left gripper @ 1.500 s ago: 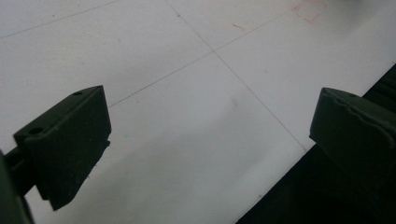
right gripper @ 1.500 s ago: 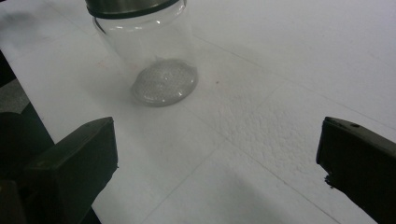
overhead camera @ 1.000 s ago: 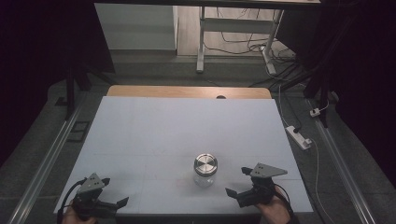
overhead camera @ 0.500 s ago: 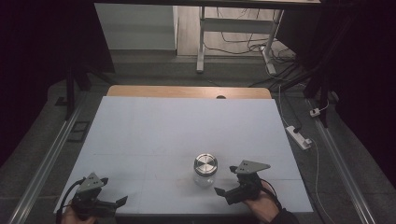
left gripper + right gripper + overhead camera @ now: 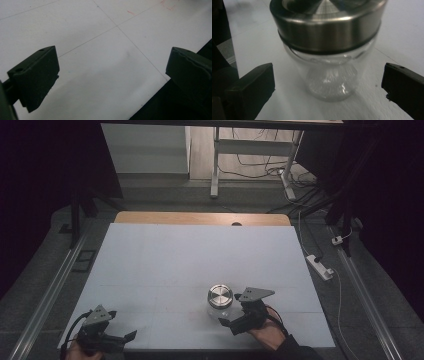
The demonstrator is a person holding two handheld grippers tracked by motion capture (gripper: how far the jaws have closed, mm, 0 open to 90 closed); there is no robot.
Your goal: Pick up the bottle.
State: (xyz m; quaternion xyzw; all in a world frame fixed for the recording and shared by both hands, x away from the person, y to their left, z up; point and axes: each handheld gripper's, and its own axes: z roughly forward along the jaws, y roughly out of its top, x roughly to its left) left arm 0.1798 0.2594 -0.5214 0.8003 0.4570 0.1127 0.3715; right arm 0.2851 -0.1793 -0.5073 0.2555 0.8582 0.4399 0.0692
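Observation:
A clear glass jar (image 5: 220, 301) with a brushed metal lid (image 5: 325, 22) stands upright on the white table (image 5: 190, 260), near its front edge. My right gripper (image 5: 231, 319) sits just right of and in front of the jar, jaws open. In the right gripper view the jar (image 5: 329, 75) stands close ahead, between the two spread jaws and apart from both. My left gripper (image 5: 124, 337) rests at the front left corner of the table, open, with nothing between its jaws. Bare table (image 5: 105, 50) lies under it.
The table's front edge (image 5: 152, 97) runs close under the left gripper. A wooden strip (image 5: 200, 218) borders the far side. A white power strip (image 5: 320, 267) and cables lie on the floor to the right. Metal desk legs (image 5: 216, 160) stand beyond.
My right gripper has moved left and forward, closing in on the jar until it sits between the open jaws. The left gripper has stayed put.

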